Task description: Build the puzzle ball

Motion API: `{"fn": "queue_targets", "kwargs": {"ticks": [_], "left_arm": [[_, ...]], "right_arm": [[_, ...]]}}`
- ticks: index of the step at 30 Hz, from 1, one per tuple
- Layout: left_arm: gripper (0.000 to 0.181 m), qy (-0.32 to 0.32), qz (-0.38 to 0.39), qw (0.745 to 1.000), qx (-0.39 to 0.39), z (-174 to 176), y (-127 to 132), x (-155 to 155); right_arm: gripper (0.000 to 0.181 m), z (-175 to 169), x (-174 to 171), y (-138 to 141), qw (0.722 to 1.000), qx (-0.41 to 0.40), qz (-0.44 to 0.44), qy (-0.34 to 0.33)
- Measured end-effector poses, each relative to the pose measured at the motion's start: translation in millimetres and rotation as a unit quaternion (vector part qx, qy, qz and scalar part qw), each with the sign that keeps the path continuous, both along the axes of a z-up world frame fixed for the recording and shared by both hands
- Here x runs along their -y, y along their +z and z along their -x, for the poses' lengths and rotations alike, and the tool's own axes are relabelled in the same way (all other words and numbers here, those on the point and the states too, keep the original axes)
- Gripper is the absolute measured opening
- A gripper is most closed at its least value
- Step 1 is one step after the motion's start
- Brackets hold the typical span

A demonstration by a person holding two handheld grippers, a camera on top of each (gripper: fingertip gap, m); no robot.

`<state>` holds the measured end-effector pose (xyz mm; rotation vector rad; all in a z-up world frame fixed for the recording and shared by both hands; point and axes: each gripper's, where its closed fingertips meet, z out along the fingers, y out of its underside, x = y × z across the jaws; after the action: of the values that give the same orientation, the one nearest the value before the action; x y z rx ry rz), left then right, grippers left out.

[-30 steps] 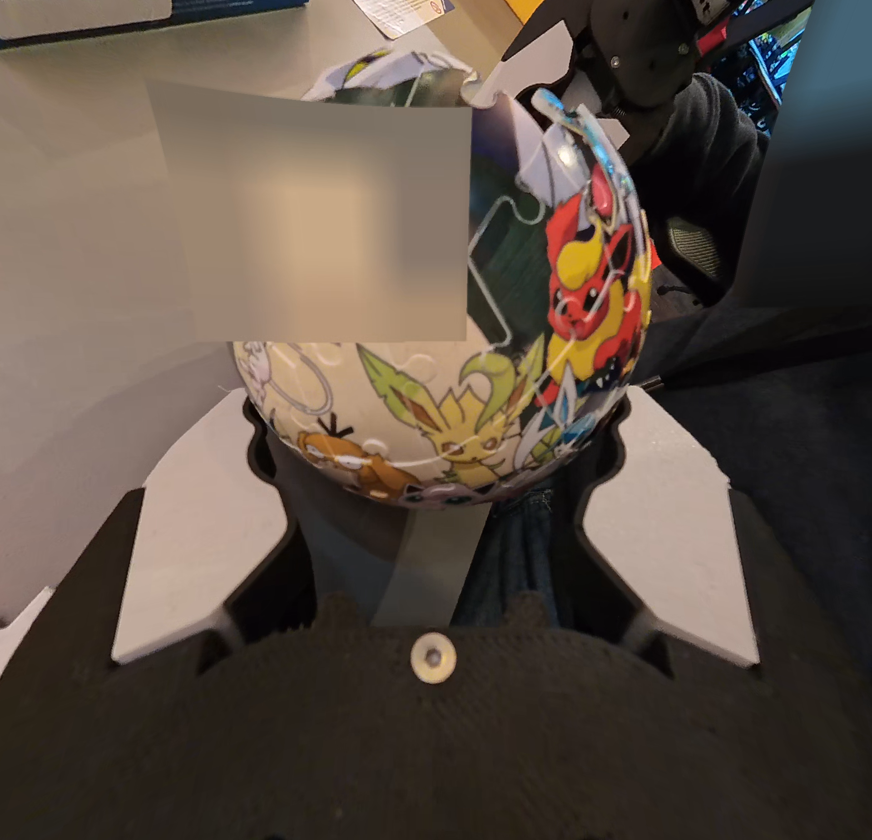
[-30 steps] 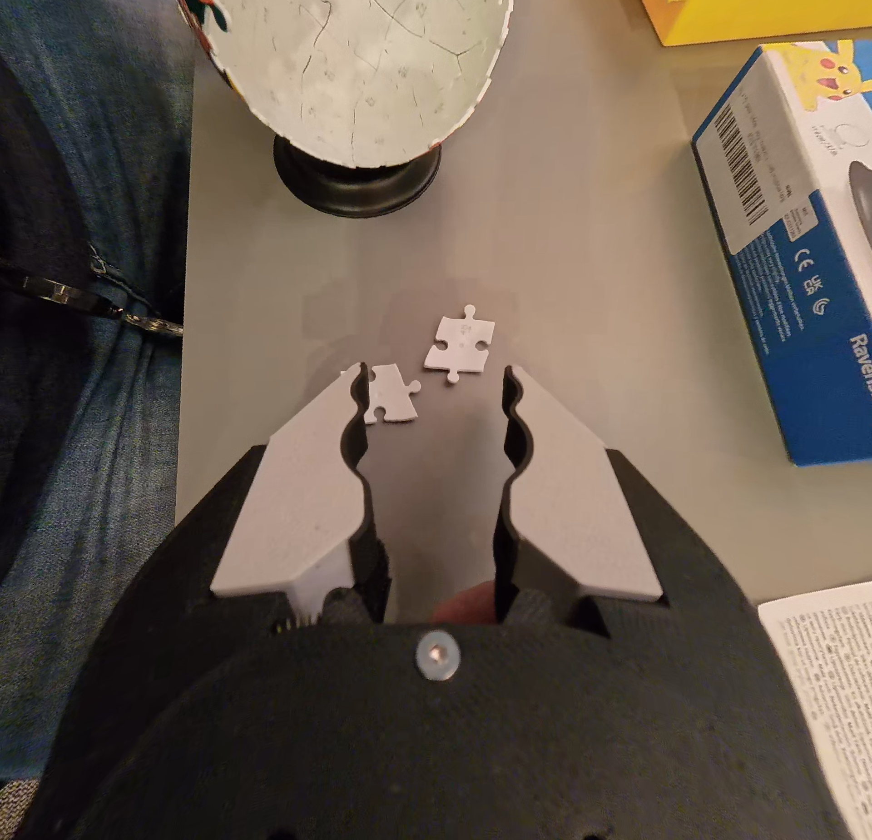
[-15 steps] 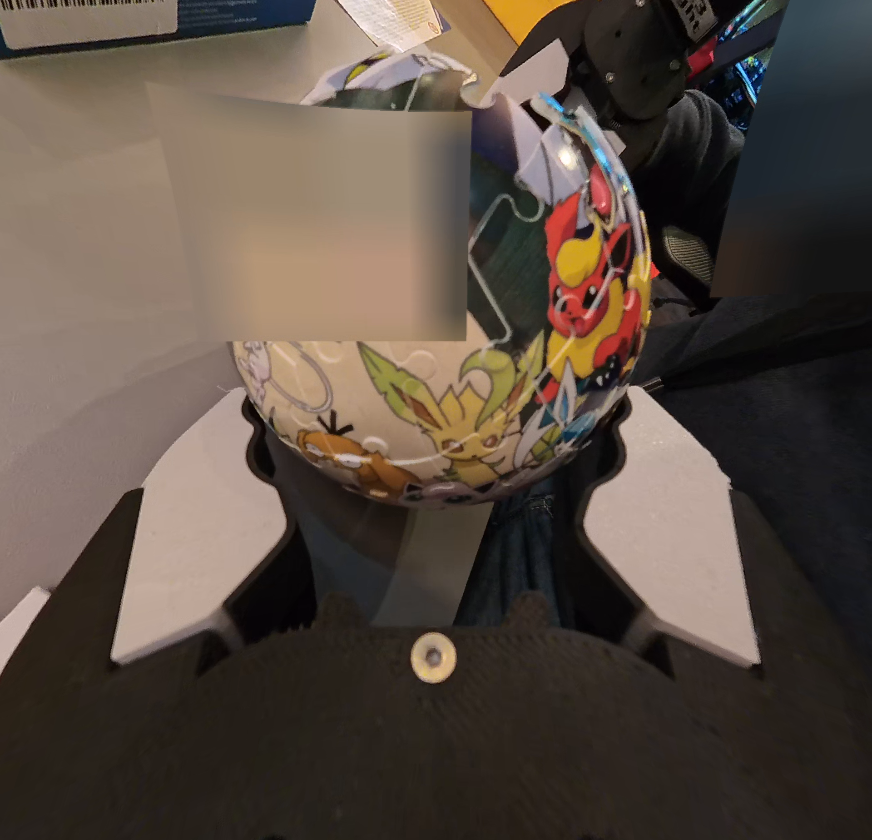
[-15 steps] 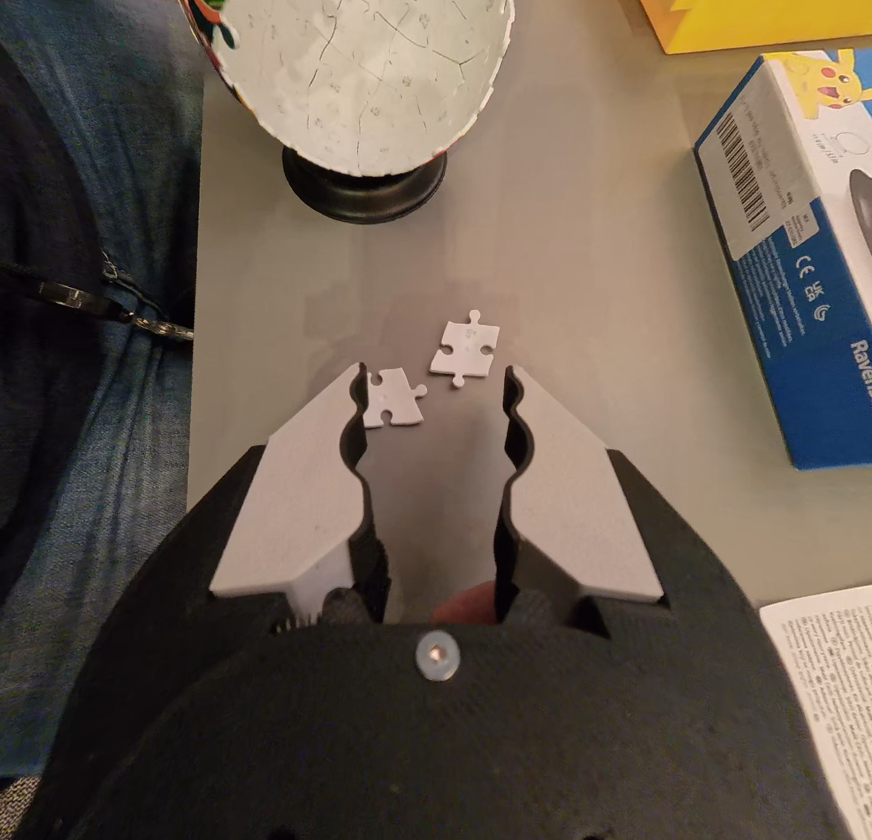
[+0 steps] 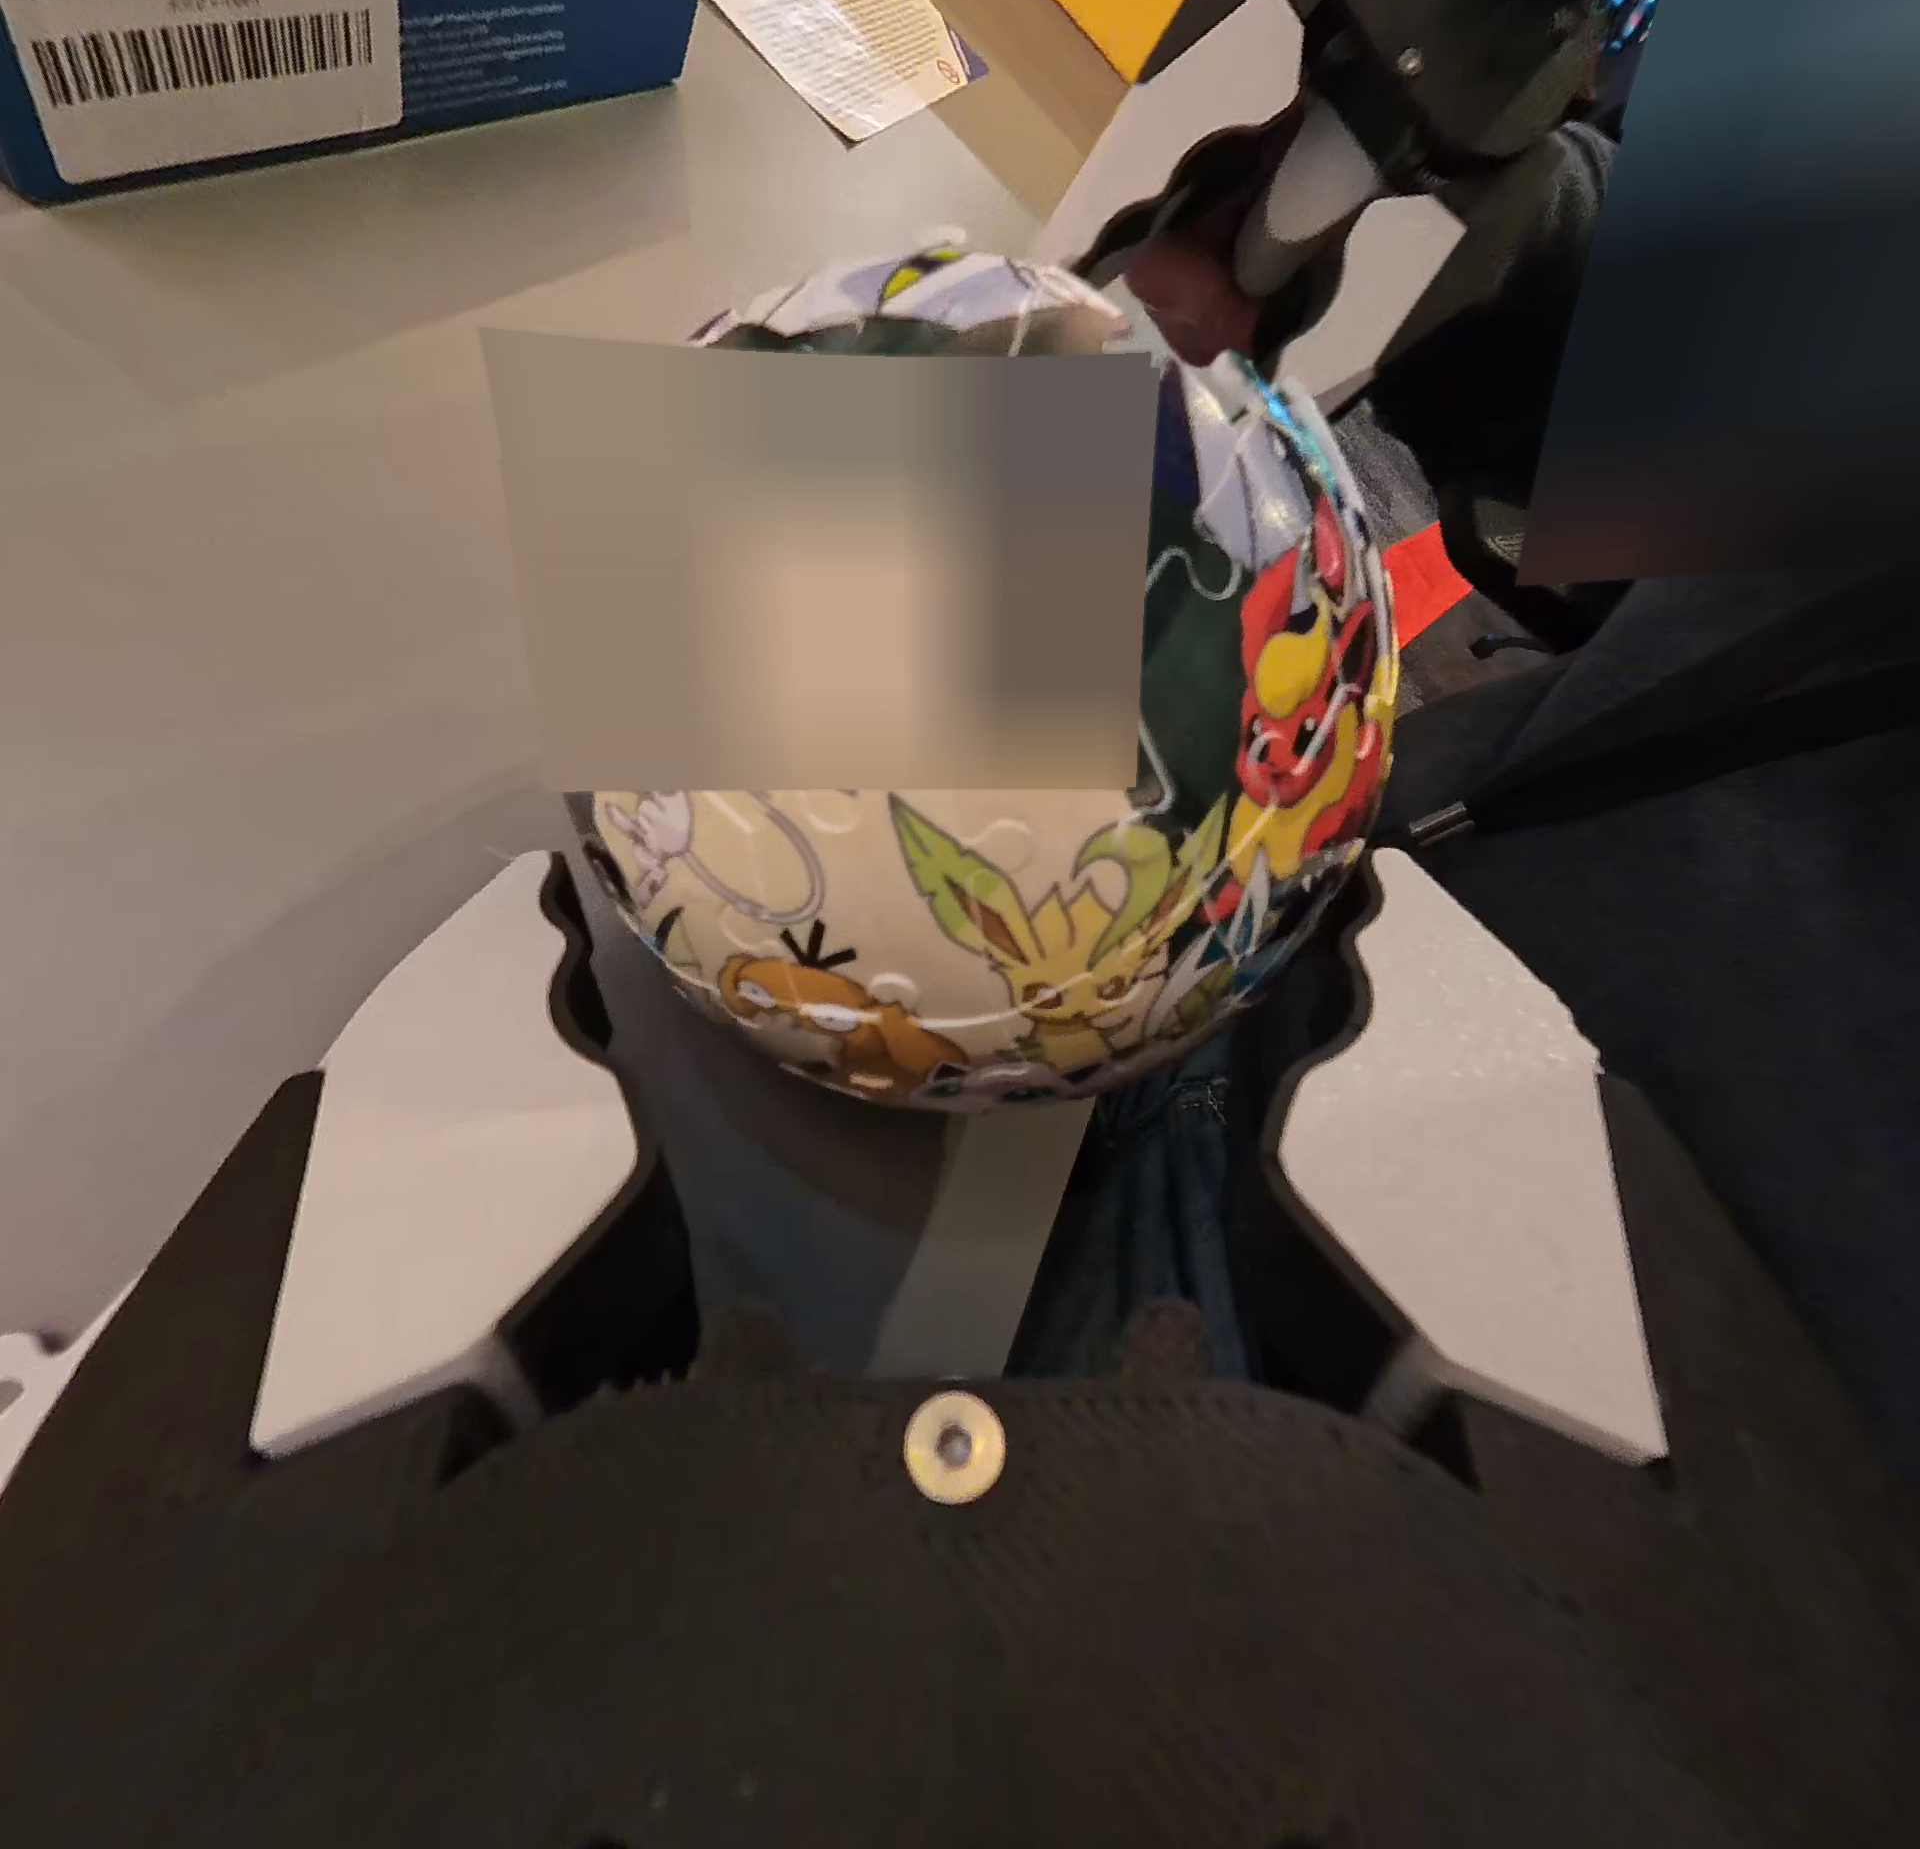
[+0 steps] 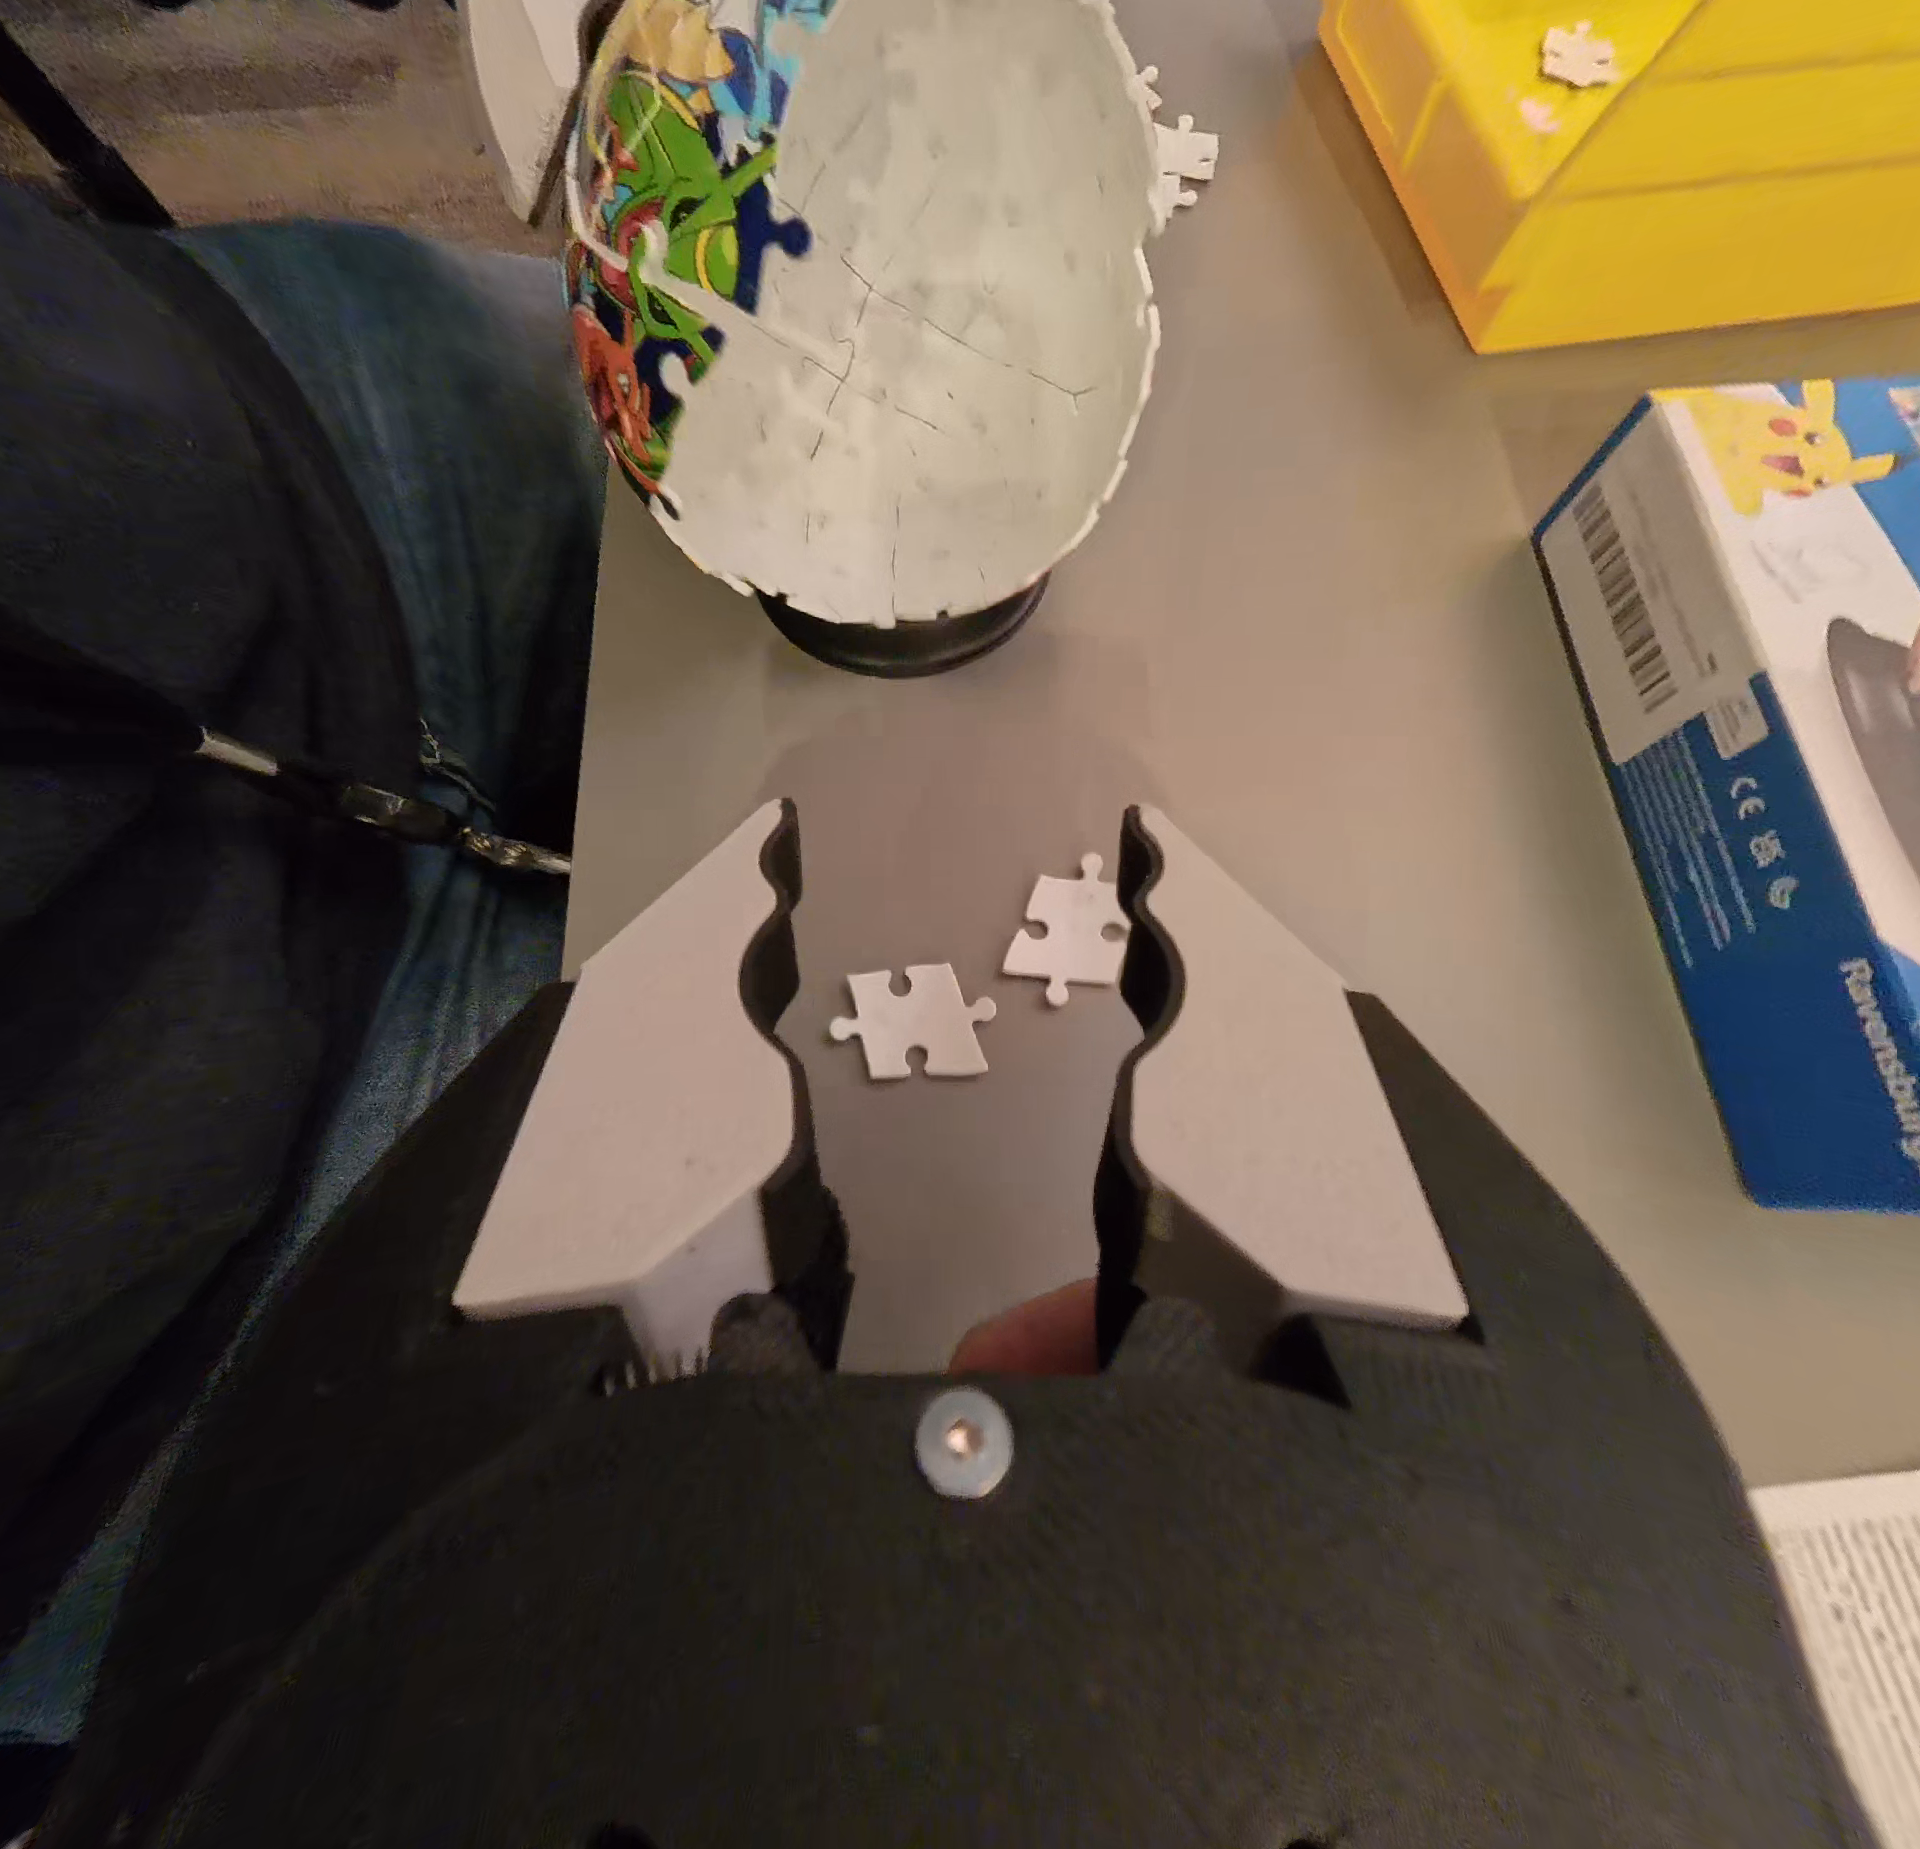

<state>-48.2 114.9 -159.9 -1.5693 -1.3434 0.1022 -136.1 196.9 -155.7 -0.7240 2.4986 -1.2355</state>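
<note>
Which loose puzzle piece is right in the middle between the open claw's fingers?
The left piece on the grey table. It lies fully in the gap of the right gripper, while the other piece sits tucked against the right-side finger.

We count one puzzle ball (image 6: pixel 935 345), half built, on one black stand (image 6: pixel 904 636). Two loose white pieces lie flat on the worktop (image 6: pixel 1299 604) between the jaws: one nearer piece (image 6: pixel 914 1020) and one farther piece (image 6: pixel 1070 926). One more loose piece (image 6: pixel 1190 152) lies beyond the ball's rim, and one small piece (image 6: pixel 1579 54) rests on the yellow drawer box (image 6: pixel 1662 189); of such boxes we see one. We count one blue carton (image 6: pixel 1766 864) and one printed leaflet (image 6: pixel 1860 1633). Two grippers show: the right gripper (image 6: pixel 961 823) and the left gripper (image 5: pixel 961 874). We see one person, by a denim-clad leg (image 6: pixel 260 760).
</note>
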Motion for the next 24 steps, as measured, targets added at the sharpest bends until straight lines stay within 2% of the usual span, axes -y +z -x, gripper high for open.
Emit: {"fn": "queue_targets", "kwargs": {"ticks": [8, 17, 24], "left_arm": [[0.131, 0.000, 0.006, 1.000, 0.000, -3.6, -0.6, 2.3], [0.132, 0.005, 0.014, 1.000, -0.006, -6.1, 2.6, 2.8], [0.132, 0.015, 0.030, 0.999, -0.018, -8.2, 8.9, 5.4]], "right_arm": [[0.060, -3.7, 3.9, 3.4, 1.000, 0.000, 0.001, 0.005], [0.058, -21.5, 3.5, 10.5, 0.999, 0.041, 0.001, 0.025], [0.048, -54.5, 8.2, 30.0, 0.987, 0.153, -0.004, 0.057]]}}
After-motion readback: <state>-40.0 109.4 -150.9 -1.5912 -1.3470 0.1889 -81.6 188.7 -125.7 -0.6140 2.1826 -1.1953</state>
